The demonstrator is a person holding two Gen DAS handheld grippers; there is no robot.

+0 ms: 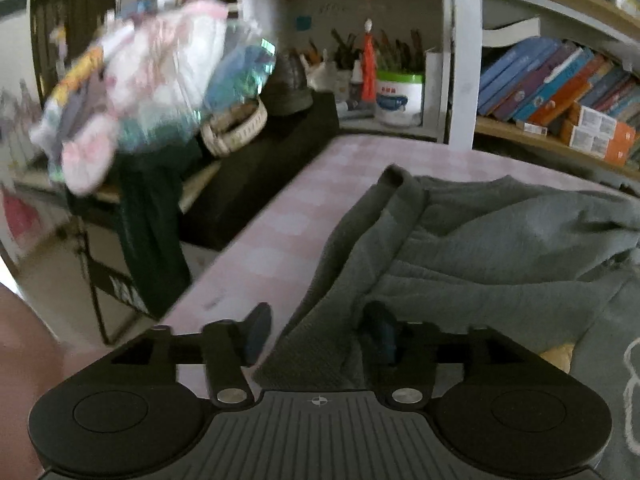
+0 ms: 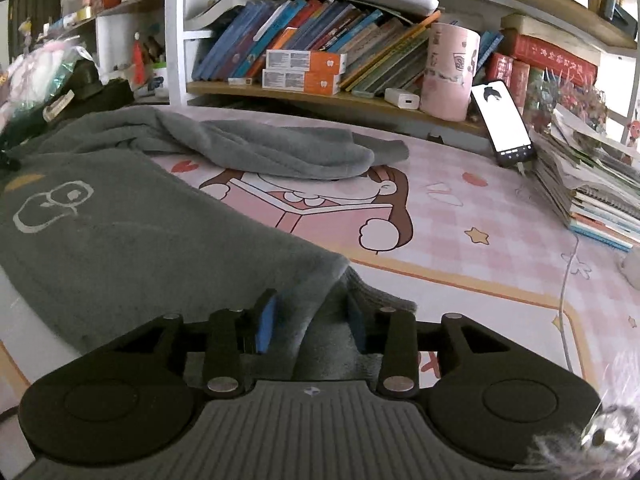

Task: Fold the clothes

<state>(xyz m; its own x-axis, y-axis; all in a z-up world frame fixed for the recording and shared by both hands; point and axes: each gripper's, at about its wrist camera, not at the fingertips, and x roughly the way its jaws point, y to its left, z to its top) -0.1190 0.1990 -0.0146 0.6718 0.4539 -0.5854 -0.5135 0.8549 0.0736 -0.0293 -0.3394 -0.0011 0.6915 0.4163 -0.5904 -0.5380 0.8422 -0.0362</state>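
Observation:
A grey sweater [image 2: 132,236] with a white outline print lies on the pink cartoon desk mat [image 2: 480,240]; one sleeve [image 2: 288,152] stretches across the back. My right gripper [image 2: 310,320] is open, its blue pads on either side of the sweater's lower right hem corner. In the left wrist view the sweater [image 1: 480,248] lies bunched, and my left gripper [image 1: 320,332] is open with a fold of its left edge between the fingers.
A bookshelf [image 2: 320,92] with books, orange boxes and a pink cup [image 2: 448,72] runs behind the desk. A phone [image 2: 504,120] leans beside a paper stack [image 2: 592,184] at right. Left of the desk stand a black stand [image 1: 256,176] and a hanging bag [image 1: 152,88].

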